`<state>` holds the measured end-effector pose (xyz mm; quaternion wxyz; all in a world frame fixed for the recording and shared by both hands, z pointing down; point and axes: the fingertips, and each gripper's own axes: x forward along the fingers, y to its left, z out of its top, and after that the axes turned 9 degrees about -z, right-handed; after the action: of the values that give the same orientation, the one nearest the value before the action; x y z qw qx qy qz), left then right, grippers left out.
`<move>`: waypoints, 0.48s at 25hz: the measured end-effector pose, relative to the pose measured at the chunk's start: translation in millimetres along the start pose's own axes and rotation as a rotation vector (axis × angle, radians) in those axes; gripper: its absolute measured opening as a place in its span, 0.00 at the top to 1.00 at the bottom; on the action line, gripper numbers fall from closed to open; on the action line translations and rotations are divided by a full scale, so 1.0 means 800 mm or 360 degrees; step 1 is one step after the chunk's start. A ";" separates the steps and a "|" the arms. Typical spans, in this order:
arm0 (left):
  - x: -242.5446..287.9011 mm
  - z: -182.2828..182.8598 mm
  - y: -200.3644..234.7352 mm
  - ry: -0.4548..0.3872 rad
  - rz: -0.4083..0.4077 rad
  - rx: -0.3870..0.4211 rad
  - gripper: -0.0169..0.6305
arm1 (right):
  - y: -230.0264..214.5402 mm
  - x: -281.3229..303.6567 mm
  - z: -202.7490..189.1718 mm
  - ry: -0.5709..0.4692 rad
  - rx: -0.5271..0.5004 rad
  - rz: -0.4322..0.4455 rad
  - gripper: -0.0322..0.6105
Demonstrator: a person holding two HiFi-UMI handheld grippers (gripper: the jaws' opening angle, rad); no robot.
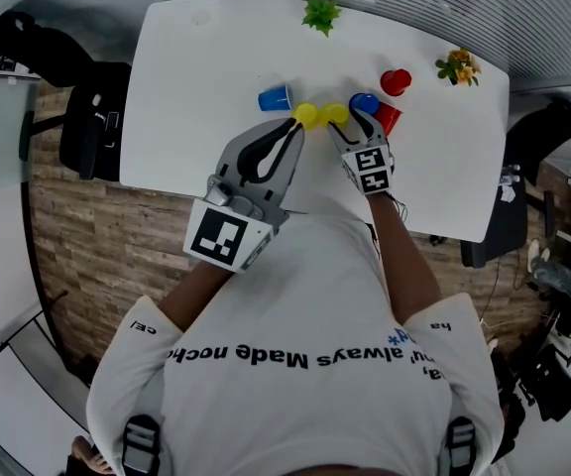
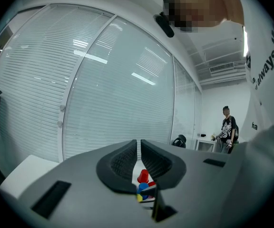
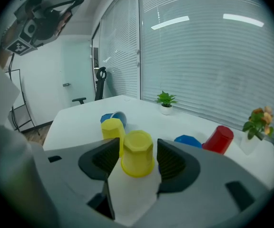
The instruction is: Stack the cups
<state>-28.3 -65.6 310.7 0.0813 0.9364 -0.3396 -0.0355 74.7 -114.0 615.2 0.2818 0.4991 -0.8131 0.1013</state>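
An upside-down yellow cup (image 3: 137, 153) (image 1: 336, 114) stands on the white table (image 1: 196, 58) between the jaws of my right gripper (image 3: 136, 161) (image 1: 346, 123). The jaws are open, with slim gaps on both sides of the cup. A second yellow cup (image 3: 112, 129) (image 1: 307, 115) stands upside down just left of it. A blue cup (image 3: 114, 118) (image 1: 276, 97) lies on its side farther left. Another blue cup (image 3: 188, 140) (image 1: 364, 102) and two red cups (image 1: 396, 81) (image 1: 388, 118) sit to the right. My left gripper (image 2: 138, 148) (image 1: 293, 129) is shut and empty, raised above the table.
A small green plant (image 1: 320, 13) (image 3: 166, 101) stands at the table's far edge and a pot of flowers (image 1: 459, 66) (image 3: 256, 122) at the far right. Office chairs (image 1: 87, 117) stand beside the table. A person (image 2: 228, 128) stands far off in the room.
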 end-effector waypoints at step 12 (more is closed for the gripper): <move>0.010 -0.005 -0.005 0.0001 -0.0036 -0.0005 0.91 | -0.093 -0.064 -0.062 0.0072 0.0127 -0.0365 0.56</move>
<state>-19.3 -66.9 313.9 0.0824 0.9401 -0.3289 -0.0365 174.9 -89.4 618.5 0.2897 0.5973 -0.7395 0.1118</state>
